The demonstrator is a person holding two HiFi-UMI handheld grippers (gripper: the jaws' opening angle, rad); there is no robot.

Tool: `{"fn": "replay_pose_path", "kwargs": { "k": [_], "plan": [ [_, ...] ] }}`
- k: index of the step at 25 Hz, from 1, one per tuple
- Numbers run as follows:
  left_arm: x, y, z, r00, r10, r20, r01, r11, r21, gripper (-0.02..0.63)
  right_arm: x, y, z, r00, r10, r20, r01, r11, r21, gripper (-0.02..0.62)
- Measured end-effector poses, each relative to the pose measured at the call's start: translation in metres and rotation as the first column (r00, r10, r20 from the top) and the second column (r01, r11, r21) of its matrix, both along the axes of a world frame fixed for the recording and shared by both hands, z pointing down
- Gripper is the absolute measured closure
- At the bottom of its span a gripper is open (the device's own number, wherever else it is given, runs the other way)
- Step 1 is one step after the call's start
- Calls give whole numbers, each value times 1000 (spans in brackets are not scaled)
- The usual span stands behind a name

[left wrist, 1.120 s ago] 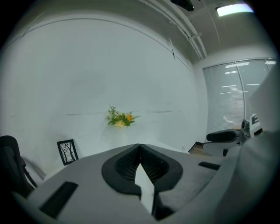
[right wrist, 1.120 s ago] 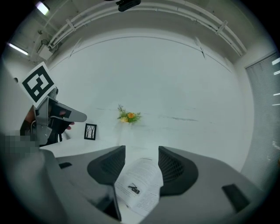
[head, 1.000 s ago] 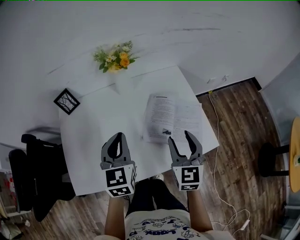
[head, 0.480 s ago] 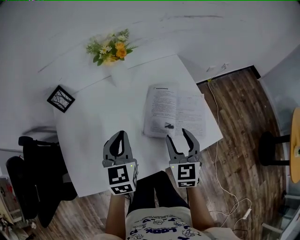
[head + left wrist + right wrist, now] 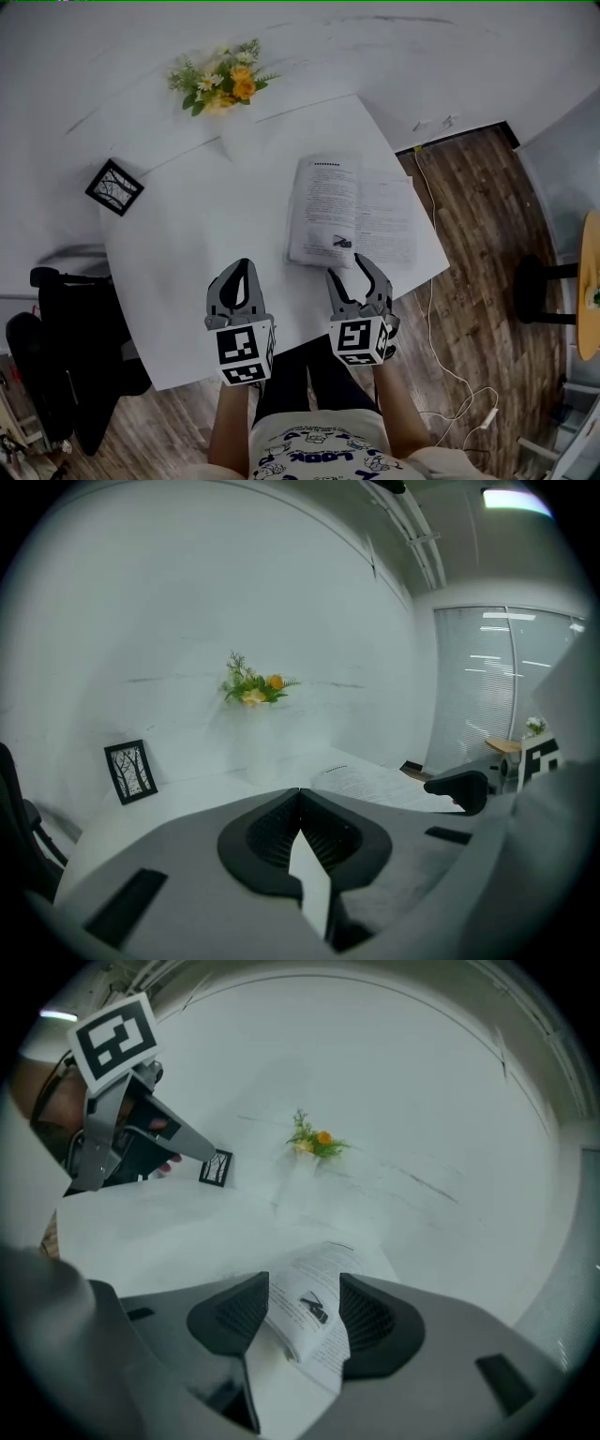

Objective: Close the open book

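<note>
The open book point(image 5: 352, 211) lies flat on the white table point(image 5: 187, 253), right of centre, printed pages up. My right gripper point(image 5: 347, 271) is open at the book's near edge. In the right gripper view the book's point(image 5: 314, 1321) near corner shows between the spread jaws of that gripper point(image 5: 305, 1293); whether they touch it is unclear. My left gripper point(image 5: 242, 270) hovers over bare table left of the book, shut on nothing. In the left gripper view its tips point(image 5: 300, 794) meet, and the book point(image 5: 366, 782) lies ahead to the right.
A white vase with yellow flowers point(image 5: 220, 84) stands at the table's far edge by the wall. A small black picture frame point(image 5: 113, 187) sits at the far left corner. A black chair point(image 5: 56, 347) is left of the table. A cable point(image 5: 441, 309) runs over the wooden floor to the right.
My right gripper has moved forward and a little left, up to the book's near edge. The left gripper has stayed about where it was.
</note>
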State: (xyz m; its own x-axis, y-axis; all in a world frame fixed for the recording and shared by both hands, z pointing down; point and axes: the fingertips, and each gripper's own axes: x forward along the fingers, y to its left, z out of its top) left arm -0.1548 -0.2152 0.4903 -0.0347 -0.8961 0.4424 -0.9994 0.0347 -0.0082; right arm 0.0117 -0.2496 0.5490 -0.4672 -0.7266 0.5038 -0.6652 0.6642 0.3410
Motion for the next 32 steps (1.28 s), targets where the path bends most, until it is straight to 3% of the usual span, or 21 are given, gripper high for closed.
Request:
{"fn": "replay_pose_path", "kwargs": {
  "k": [5, 10, 27, 32],
  "plan": [
    [-7, 7, 10, 1000, -16, -5, 16, 1000, -20, 583, -8, 5, 27, 993, -40, -114, 41, 999, 6, 351],
    [-17, 12, 18, 999, -41, -9, 41, 999, -34, 583, -19, 9, 51, 961, -102, -257, 114, 993, 33, 351],
    [-39, 27, 25, 994, -100, -32, 98, 994, -47, 583, -38, 6, 89, 831, -178, -527, 251, 965, 71, 351],
    [-48, 34, 27, 992, -122, -33, 121, 991, -51, 583, -48, 2, 97, 772, -196, -604, 318, 943, 101, 351]
  ]
}}
